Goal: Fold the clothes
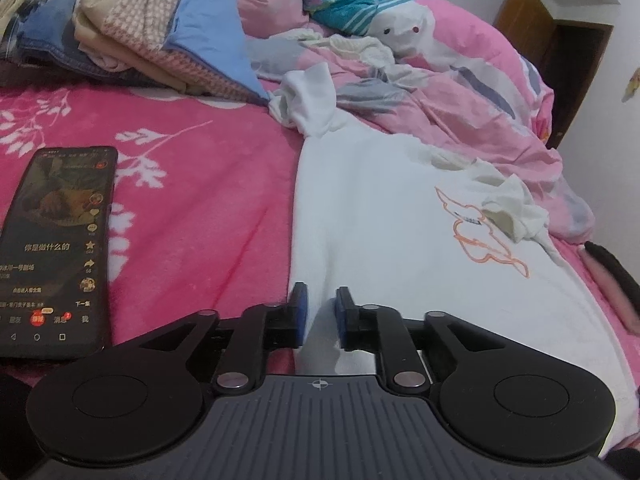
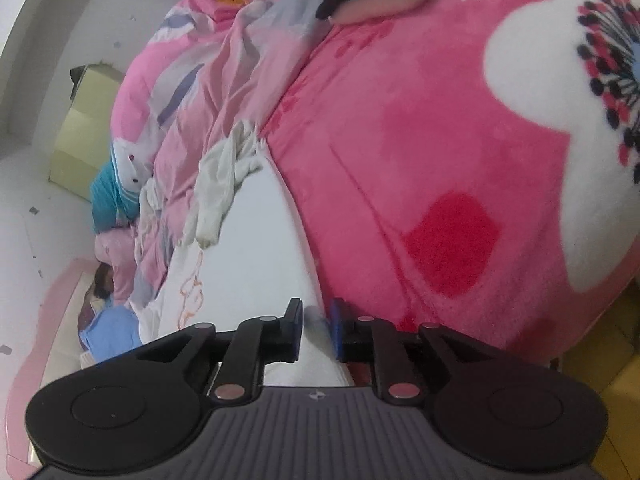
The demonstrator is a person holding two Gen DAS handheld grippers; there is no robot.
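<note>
A white top [image 1: 400, 240] with an orange outline print [image 1: 480, 240] lies spread flat on the pink floral blanket [image 1: 200, 200]. Its two sleeves are bunched up, one at the far end [image 1: 308, 100] and one on the right [image 1: 512, 208]. My left gripper [image 1: 320, 312] sits at the near hem, its jaws a little apart, with a raised fold of white cloth in the gap and no clear pinch. In the right wrist view, my right gripper [image 2: 318, 320] stands the same way, jaws slightly apart over the edge of the white top [image 2: 256, 248] where it meets the blanket [image 2: 400, 160].
A lit phone [image 1: 56, 248] lies on the blanket left of the top. A pile of clothes [image 1: 140, 32] is stacked at the far left. A rumpled pink quilt [image 1: 460, 100] borders the top's far right side. A dark and pink object [image 1: 612, 276] rests at the right edge.
</note>
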